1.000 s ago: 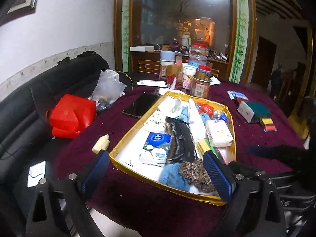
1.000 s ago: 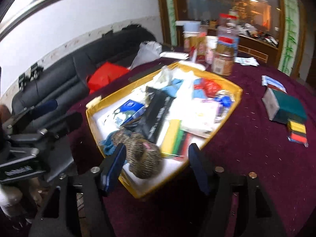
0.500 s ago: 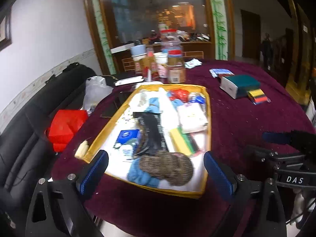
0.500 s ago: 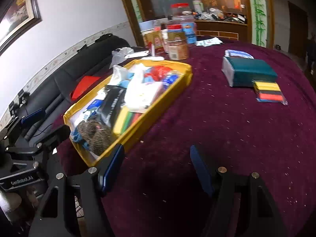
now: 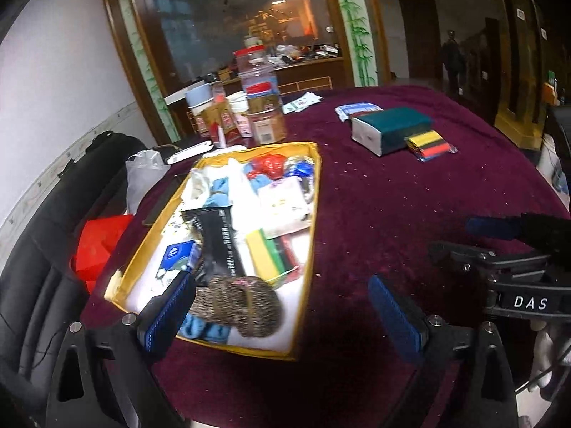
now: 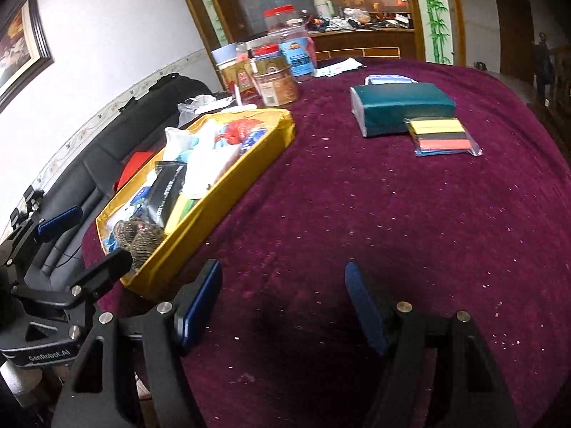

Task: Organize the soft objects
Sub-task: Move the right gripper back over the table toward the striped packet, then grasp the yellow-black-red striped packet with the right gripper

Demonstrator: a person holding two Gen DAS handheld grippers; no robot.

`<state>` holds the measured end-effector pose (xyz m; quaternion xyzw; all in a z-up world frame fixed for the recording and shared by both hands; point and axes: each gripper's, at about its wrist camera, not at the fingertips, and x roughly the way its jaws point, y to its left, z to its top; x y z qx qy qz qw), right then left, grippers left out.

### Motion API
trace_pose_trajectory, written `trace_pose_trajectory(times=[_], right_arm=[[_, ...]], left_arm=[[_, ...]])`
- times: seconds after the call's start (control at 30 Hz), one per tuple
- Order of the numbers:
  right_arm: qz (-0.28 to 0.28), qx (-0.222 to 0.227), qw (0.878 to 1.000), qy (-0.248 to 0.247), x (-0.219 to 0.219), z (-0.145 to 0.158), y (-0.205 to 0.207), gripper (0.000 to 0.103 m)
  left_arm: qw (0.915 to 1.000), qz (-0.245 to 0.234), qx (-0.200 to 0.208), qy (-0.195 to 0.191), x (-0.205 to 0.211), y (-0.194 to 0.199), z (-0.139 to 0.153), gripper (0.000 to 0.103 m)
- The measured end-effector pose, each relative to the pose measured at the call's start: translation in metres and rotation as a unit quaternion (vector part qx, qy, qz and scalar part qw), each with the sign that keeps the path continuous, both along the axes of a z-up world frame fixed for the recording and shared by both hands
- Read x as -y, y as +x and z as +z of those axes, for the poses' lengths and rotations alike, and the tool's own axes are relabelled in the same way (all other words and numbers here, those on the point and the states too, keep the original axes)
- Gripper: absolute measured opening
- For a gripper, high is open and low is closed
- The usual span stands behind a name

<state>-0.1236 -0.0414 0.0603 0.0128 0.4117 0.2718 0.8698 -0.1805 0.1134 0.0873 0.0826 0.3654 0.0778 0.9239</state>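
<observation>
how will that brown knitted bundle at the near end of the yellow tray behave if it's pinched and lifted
The brown knitted bundle looks soft, so it would probably squash. Its folded halves may sag or unfold. It seems light; the blue cloth beneath might drag along.

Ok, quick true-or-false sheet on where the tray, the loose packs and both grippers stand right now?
1. The yellow tray holds a brown knitted bundle. True.
2. The right gripper grips the teal box. False: it is open and empty over bare cloth.
3. The coloured pack lies inside the tray. False: it lies on the tablecloth, against the teal box.
4. The left gripper is open, holding nothing. True.
5. Jars stand beyond the tray. True.
</observation>
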Motion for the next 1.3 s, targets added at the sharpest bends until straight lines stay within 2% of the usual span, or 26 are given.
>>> trace_pose_trajectory(times=[0.1,0.17,0.23,0.3,0.4,0.57,0.7,0.77,0.9,1.07,1.13,1.23,1.3], right_arm=[[-0.009,-0.004,1.000,0.001,0.010,-0.003,0.002,0.071],[-0.019,-0.004,1.000,0.001,0.020,-0.004,0.006,0.071],[-0.040,-0.007,0.999,0.002,0.037,-0.004,0.012,0.071],[-0.079,-0.016,0.997,0.007,0.064,-0.006,0.023,0.071],[-0.126,-0.028,0.992,0.010,0.102,-0.005,0.039,0.071],[-0.168,-0.046,0.985,-0.005,0.140,-0.003,0.072,0.071],[-0.179,-0.058,0.982,-0.010,0.144,-0.007,0.109,0.070],[-0.182,-0.066,0.981,-0.007,0.143,-0.010,0.129,0.070],[-0.203,-0.079,0.976,0.003,0.140,-0.014,0.172,0.070],[-0.227,-0.087,0.970,0.001,0.133,-0.023,0.218,0.070],[-0.223,-0.091,0.970,0.007,0.129,-0.028,0.235,0.070],[-0.208,-0.098,0.973,0.002,0.115,-0.036,0.255,0.077],[-0.188,-0.080,0.979,-0.025,0.097,-0.036,0.257,0.077]], left_arm=[[0.9997,-0.023,-0.008,-0.007,0.017,0.006,-0.002,0.099],[0.9977,-0.058,-0.020,-0.029,0.031,0.011,-0.005,0.100],[0.9924,-0.097,-0.045,-0.062,0.048,0.024,-0.013,0.101],[0.9877,-0.119,-0.071,-0.072,0.063,0.039,-0.026,0.101],[0.9838,-0.133,-0.094,-0.075,0.080,0.059,-0.044,0.101],[0.9780,-0.136,-0.121,-0.102,0.090,0.077,-0.063,0.101],[0.9728,-0.137,-0.145,-0.118,0.088,0.080,-0.079,0.102],[0.9737,-0.145,-0.137,-0.111,0.089,0.077,-0.080,0.102],[0.9732,-0.151,-0.124,-0.121,0.088,0.071,-0.079,0.102],[0.9686,-0.158,-0.118,-0.151,0.080,0.068,-0.077,0.102],[0.9687,-0.160,-0.120,-0.147,0.081,0.068,-0.077,0.102],[0.9693,-0.161,-0.120,-0.142,0.082,0.067,-0.078,0.102],[0.9696,-0.160,-0.119,-0.141,0.081,0.067,-0.078,0.102]])
